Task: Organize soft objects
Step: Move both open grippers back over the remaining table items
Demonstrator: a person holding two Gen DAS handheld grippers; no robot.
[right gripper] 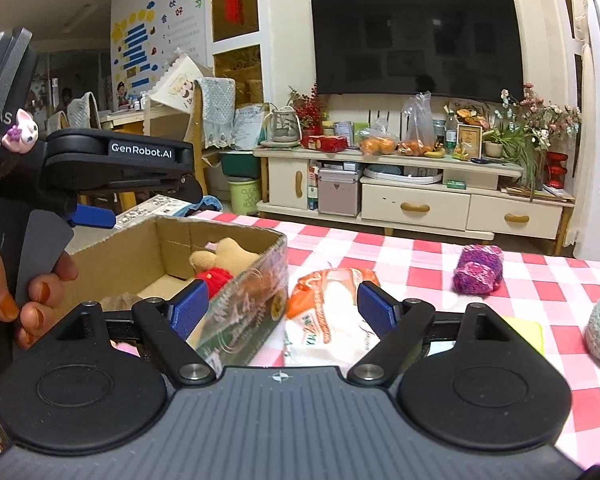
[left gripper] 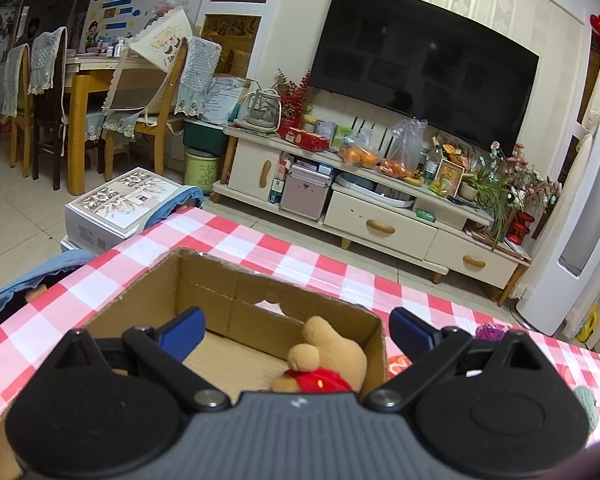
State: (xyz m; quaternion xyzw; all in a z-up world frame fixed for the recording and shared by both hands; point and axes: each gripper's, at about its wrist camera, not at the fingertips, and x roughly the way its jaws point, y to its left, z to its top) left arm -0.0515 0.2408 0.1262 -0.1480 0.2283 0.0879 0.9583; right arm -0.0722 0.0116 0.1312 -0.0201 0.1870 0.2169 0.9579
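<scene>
Cardboard box point(right gripper: 172, 256) sits near the table's point(right gripper: 420, 256) left edge, a teddy bear point(left gripper: 324, 360) inside. The left gripper point(left gripper: 296, 332) hangs wide open over it, empty. The right gripper point(right gripper: 282, 304), also spread wide, straddles a white-and-orange packet point(right gripper: 324, 320) beside the box, pads apart from it.

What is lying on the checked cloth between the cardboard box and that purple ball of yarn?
In the right wrist view, an orange-and-white plastic packet lies between the cardboard box and the purple yarn ball, close beside the box.
</scene>
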